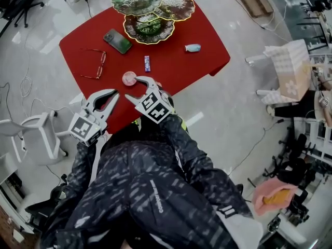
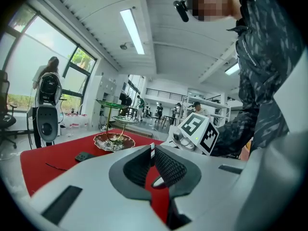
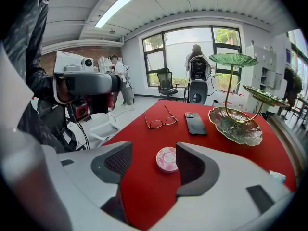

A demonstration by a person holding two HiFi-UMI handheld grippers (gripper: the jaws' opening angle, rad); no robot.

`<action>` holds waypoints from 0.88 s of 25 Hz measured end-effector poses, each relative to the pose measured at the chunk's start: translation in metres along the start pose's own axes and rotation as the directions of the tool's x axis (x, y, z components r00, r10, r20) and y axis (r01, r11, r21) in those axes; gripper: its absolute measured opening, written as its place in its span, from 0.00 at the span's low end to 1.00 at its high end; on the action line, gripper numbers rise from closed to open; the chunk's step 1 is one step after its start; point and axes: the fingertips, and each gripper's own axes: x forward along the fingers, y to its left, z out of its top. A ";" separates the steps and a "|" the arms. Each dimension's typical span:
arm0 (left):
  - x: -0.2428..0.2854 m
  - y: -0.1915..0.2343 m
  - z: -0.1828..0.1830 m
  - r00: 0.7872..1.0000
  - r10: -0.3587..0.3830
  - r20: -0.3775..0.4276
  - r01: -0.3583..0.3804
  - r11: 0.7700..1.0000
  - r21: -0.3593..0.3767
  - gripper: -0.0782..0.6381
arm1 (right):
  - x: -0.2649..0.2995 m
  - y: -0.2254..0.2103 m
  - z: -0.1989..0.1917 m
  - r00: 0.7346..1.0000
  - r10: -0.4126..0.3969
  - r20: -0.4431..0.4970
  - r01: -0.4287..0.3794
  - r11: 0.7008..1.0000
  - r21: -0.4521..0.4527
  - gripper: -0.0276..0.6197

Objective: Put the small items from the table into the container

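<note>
A small round pink tin [image 1: 129,78] lies near the front edge of the red table [image 1: 171,66]. My right gripper [image 1: 133,88] hangs open just above and before it. In the right gripper view the tin [image 3: 167,159] shows between the jaws, close to the right one, and my right gripper [image 3: 153,150] touches nothing. My left gripper [image 1: 116,94] hovers over the table's front left edge, shut and empty, its tips [image 2: 152,150] meeting. A small purple packet [image 1: 147,63] and a pale blue item [image 1: 192,47] lie farther back. The tiered green leaf-dish stand [image 1: 150,9] is at the far end.
A dark phone [image 1: 118,40] and a pair of glasses [image 1: 96,64] lie on the left half of the table. A white chair [image 1: 39,134] stands to the left on the floor, cables trail around, and a beige-covered seat [image 1: 288,66] is at the right.
</note>
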 end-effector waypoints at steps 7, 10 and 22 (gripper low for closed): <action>0.001 0.008 -0.022 1.000 0.001 -0.027 -0.001 1.000 -0.005 0.14 | 0.028 -0.015 -0.012 0.999 0.004 -0.034 -0.004 1.000 -0.010 0.49; -0.001 0.011 -0.028 1.000 0.009 -0.022 -0.009 1.000 -0.014 0.14 | 0.040 -0.020 -0.019 0.999 -0.004 -0.043 0.003 1.000 -0.012 0.51; -0.003 0.025 -0.044 0.999 0.039 -0.022 -0.039 0.998 -0.040 0.14 | 0.078 -0.037 -0.046 0.992 0.011 -0.123 -0.014 1.000 -0.023 0.54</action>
